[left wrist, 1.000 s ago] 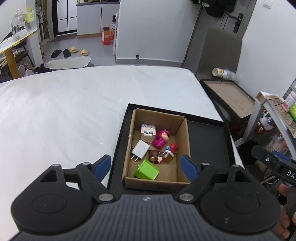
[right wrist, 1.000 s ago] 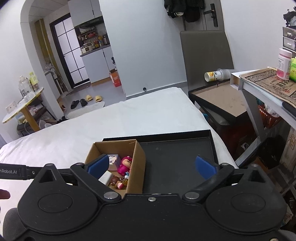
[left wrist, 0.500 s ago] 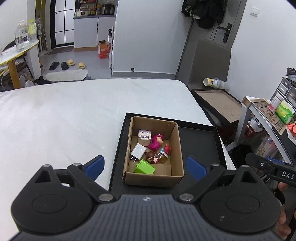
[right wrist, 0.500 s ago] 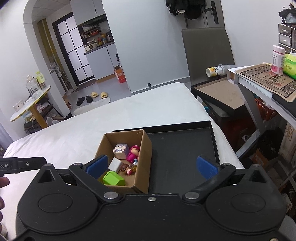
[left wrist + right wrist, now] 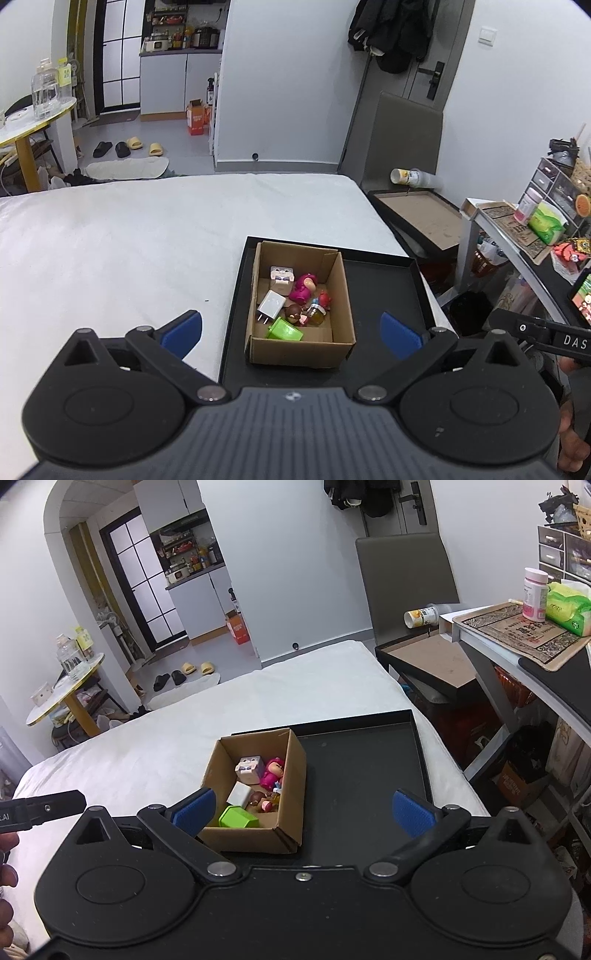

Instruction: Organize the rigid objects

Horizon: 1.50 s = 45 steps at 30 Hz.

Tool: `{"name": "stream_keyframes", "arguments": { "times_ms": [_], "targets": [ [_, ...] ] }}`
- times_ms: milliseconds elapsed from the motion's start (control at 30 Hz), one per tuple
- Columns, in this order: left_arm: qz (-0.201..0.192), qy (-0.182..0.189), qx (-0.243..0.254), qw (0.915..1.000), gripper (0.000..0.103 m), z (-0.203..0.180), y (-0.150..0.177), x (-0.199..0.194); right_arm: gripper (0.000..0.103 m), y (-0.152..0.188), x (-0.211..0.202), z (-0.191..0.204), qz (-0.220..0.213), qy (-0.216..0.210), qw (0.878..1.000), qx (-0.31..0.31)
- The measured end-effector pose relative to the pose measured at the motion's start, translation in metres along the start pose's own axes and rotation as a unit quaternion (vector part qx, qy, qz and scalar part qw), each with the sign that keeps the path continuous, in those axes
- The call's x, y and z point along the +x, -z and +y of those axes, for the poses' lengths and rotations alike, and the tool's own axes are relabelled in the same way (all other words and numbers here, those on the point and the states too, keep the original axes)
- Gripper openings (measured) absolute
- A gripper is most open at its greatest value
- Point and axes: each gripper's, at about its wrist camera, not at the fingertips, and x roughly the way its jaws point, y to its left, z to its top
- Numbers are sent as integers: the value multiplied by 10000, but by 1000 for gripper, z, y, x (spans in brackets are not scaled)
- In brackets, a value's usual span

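A cardboard box [image 5: 341,291] stands in the left part of a black tray [image 5: 388,288] on a white-covered table. In it lie a green block [image 5: 284,329], a white charger [image 5: 271,303], a pink figure [image 5: 303,287], a white cube toy [image 5: 281,275] and small figurines [image 5: 295,314]. The box [image 5: 291,775] and tray [image 5: 354,768] also show in the right wrist view. My left gripper [image 5: 291,332] is open and empty, held above and before the box. My right gripper [image 5: 303,810] is open and empty, likewise above the tray's near edge.
The white table [image 5: 129,240] stretches left and far. A grey chair [image 5: 402,140] and a low brown-topped stand [image 5: 417,214] sit beyond the table's right edge. A cluttered shelf [image 5: 517,627] is on the right.
Both grippers have risen and pulled back from the box, so box and tray look smaller and lower. Both stay open and empty.
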Motion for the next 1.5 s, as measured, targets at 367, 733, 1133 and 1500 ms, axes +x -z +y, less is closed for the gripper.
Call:
{"name": "stream_keyframes", "arguments": {
  "times_ms": [367, 733, 1133, 1500],
  "targets": [
    [-99, 32, 80, 9999, 102, -7, 9, -23, 103, 4, -22, -2, -35, -66, 9999, 68],
    [-180, 60, 71, 9998, 102, -7, 12, -45, 103, 3, -38, 7, -22, -125, 9997, -198],
    [-202, -36, 129, 9997, 102, -9, 13, -54, 103, 4, -39, 14, 65, -55, 9996, -259],
    [-161, -31, 154, 9997, 102, -11, 13, -56, 103, 3, -36, 15, 142, 33, 9996, -262]
  ]
}}
